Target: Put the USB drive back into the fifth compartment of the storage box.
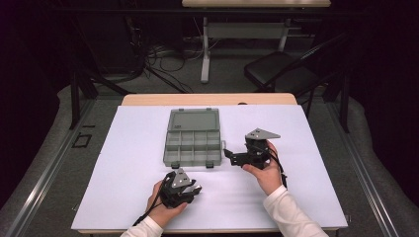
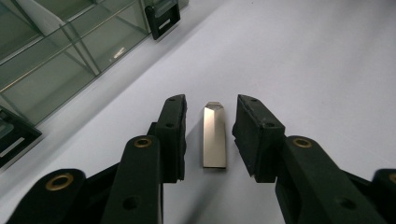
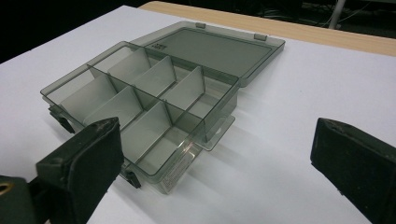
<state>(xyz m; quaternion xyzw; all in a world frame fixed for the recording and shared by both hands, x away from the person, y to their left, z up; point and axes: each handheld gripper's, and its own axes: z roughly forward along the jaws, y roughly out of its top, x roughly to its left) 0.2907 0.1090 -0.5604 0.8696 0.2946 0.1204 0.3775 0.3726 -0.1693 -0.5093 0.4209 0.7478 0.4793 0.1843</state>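
bg: dark room | grey floor (image 1: 44, 148) | black chair (image 1: 281, 69) | 2nd desk (image 1: 247, 29)

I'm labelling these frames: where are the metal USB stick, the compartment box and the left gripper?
Metal USB stick (image 2: 215, 135), left gripper view, middle of its body.
Compartment box (image 1: 170, 152), high view, left wall of the tray.
Left gripper (image 2: 210, 140), left gripper view, midway between its fingertips.

Even overhead light falls on the white worktop (image 1: 148, 148), while the room around it sinks into darkness. Shadows stay soft. All three views look slightly soft and grainy.
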